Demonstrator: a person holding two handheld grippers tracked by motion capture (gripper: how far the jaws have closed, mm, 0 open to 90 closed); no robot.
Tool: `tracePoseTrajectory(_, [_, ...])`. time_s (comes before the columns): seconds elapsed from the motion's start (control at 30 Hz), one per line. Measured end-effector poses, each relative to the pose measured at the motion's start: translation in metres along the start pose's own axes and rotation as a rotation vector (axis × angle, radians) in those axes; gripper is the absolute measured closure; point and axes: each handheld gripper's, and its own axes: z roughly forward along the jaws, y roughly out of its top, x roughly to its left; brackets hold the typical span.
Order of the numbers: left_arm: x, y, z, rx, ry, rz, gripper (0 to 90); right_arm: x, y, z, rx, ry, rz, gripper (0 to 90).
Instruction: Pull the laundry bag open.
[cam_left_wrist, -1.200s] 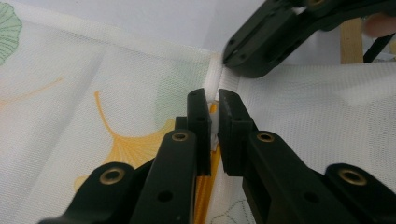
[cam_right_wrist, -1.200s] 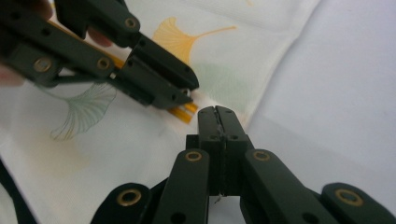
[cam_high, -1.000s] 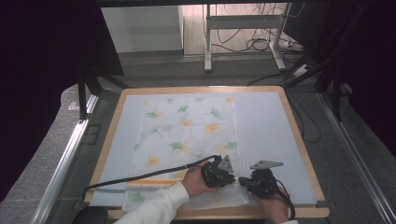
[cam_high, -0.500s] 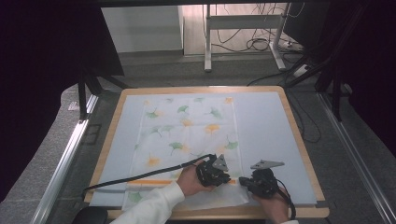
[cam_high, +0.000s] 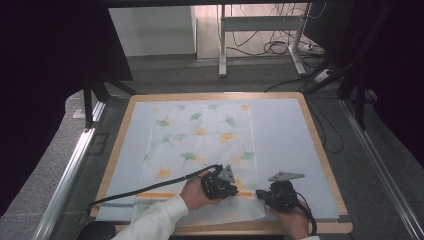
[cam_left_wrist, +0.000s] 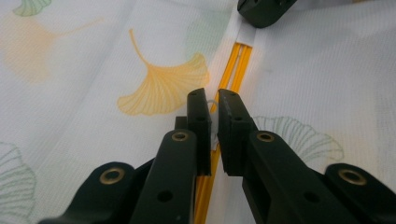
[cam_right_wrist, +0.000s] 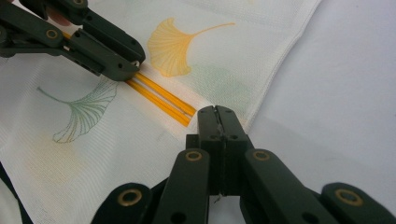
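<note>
At the near edge of the worktop, your right gripper is clamped on the cloth's fold near its corner, your left gripper pinches the same orange-striped fold beside it, and the leaf-printed cloth extends flat beyond.

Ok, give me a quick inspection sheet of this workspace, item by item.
Surface: wood-rimmed table under a pale mat.
Job's things: ginkgo-print bag lying flat; orange zipper along its near end.
Clutter: nothing seen.
Grippers: left gripper closed on the zipper's small pull; right gripper shut, pinching the bag's edge at the zipper's end.
Cables: black cable trailing left off the table; floor cables beyond.
Surroundings: grey floor, metal stand, dark curtains.
</note>
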Motion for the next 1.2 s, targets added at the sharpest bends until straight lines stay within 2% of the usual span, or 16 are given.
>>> tracePoseTrajectory(0.13, [-0.001, -0.001, -0.002, 0.011, 0.008, 0.012, 85.1, 0.000, 0.000, 0.000, 0.000, 0.001, 0.000, 89.3])
tracePoseTrajectory(0.27, [0.004, -0.007, -0.004, -0.006, -0.019, -0.031, 85.1, 0.000, 0.000, 0.000, -0.001, 0.002, 0.001, 89.3])
tracePoseTrajectory(0.43, [0.006, -0.014, -0.010, -0.005, -0.014, -0.033, 85.0, -0.001, 0.000, 0.000, 0.002, 0.004, -0.001, 89.3])
tracePoseTrajectory(0.6, [0.011, -0.021, -0.015, -0.007, -0.018, -0.061, 85.0, -0.001, 0.000, -0.001, 0.005, 0.002, -0.003, 89.3])
tracePoseTrajectory(0.87, [0.012, -0.028, -0.022, -0.001, -0.007, -0.062, 85.1, -0.001, 0.000, -0.001, 0.001, 0.003, -0.002, 89.3])
tracePoseTrajectory(1.2, [0.014, -0.035, -0.027, 0.002, -0.013, -0.084, 85.0, -0.001, -0.001, 0.000, -0.004, 0.002, -0.003, 89.3])
